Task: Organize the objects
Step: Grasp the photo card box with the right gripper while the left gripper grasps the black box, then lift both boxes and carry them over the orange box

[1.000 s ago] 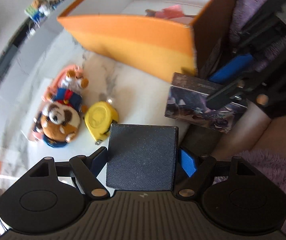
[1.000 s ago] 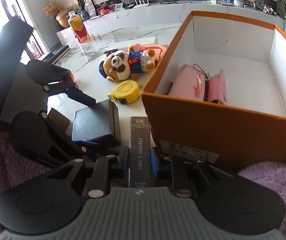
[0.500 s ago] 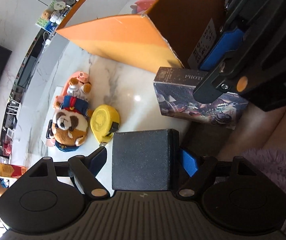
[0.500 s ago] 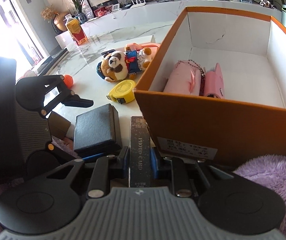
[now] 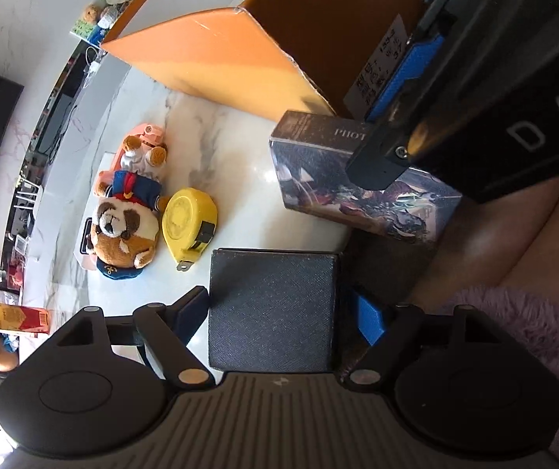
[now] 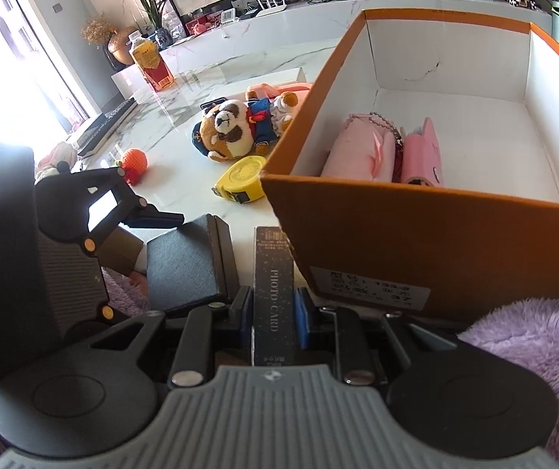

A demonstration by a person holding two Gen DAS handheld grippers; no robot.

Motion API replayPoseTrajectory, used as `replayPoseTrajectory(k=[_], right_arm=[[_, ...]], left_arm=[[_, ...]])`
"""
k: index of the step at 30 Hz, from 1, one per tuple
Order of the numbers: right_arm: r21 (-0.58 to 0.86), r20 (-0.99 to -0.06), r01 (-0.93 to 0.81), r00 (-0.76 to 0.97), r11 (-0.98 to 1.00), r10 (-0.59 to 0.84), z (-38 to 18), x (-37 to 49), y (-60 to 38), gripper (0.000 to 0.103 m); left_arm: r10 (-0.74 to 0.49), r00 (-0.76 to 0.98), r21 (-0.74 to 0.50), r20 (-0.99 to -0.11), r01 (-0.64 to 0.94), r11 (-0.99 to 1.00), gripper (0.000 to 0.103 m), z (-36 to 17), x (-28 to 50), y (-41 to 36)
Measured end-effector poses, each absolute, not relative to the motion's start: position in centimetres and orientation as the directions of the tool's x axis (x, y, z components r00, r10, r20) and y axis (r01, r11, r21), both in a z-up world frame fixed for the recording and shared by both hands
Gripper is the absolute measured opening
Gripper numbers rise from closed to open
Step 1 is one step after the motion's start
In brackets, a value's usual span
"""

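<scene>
My left gripper (image 5: pixel 279 308) is shut on a dark textured box (image 5: pixel 273 308), held near the table's front edge; it also shows in the right wrist view (image 6: pixel 185 265). My right gripper (image 6: pixel 273 305) is shut on a dark photo card box (image 6: pixel 273 293), held upright on its edge next to the orange box's front corner; the left wrist view shows its printed face (image 5: pixel 357 187). The orange box (image 6: pixel 416 234) stands open with a pink pouch (image 6: pixel 357 152) and a pink case (image 6: pixel 422 156) inside.
On the marble table (image 6: pixel 185 117) lie a plush dog (image 6: pixel 232 129), a yellow tape measure (image 6: pixel 240 179), an orange ball (image 6: pixel 135 160) and a drink bottle (image 6: pixel 150 62). A purple fluffy sleeve (image 6: pixel 533 351) is at the right.
Both grippers have risen and tilted with their boxes still held. The orange box now sits lower in the right wrist view, showing more of its inside.
</scene>
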State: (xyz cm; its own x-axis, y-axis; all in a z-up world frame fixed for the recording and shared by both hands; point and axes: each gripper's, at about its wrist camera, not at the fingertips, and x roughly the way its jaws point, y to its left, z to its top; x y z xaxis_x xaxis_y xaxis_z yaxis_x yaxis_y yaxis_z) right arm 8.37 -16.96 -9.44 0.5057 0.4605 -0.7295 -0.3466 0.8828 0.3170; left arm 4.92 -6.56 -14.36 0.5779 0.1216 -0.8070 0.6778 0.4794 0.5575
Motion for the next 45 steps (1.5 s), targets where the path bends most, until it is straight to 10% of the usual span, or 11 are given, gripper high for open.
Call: replayPoseTrajectory(k=[10,14,27,40,45], right_arm=[[0.402,-0.722,-0.306,0.474,0.863,0.504,-10.0,8.4,-18.1,0.025],[0.407,-0.722,-0.304,0.472,0.862,0.507,-10.0,8.3,-18.1,0.025],[0.408,-0.714,-0.305,0.481,0.860,0.509,-9.8,8.0,-18.4,0.025],[0.324,-0.719,-0.369,0.501,0.871,0.481,-9.0,7.6,-17.1,0.024],[0.316,-0.748,-0.404,0.450,0.858,0.488,-9.8,7.6,-15.8,0.024]], left_arm=[[0.176,0.649,0.659,-0.740,0.647,0.384,0.090,-15.9,4.1,-7.4],[0.180,0.688,0.699,-0.703,0.621,0.353,0.064,-16.0,3.4,-7.4],[0.085,0.695,0.659,-0.714,0.625,0.418,0.049,-13.3,2.4,-7.0],[-0.310,0.308,-0.183,-0.899,0.377,0.908,0.044,-5.9,8.1,0.4],[-0.293,0.280,-0.222,-0.914,0.259,0.940,0.044,-7.7,9.0,2.7]])
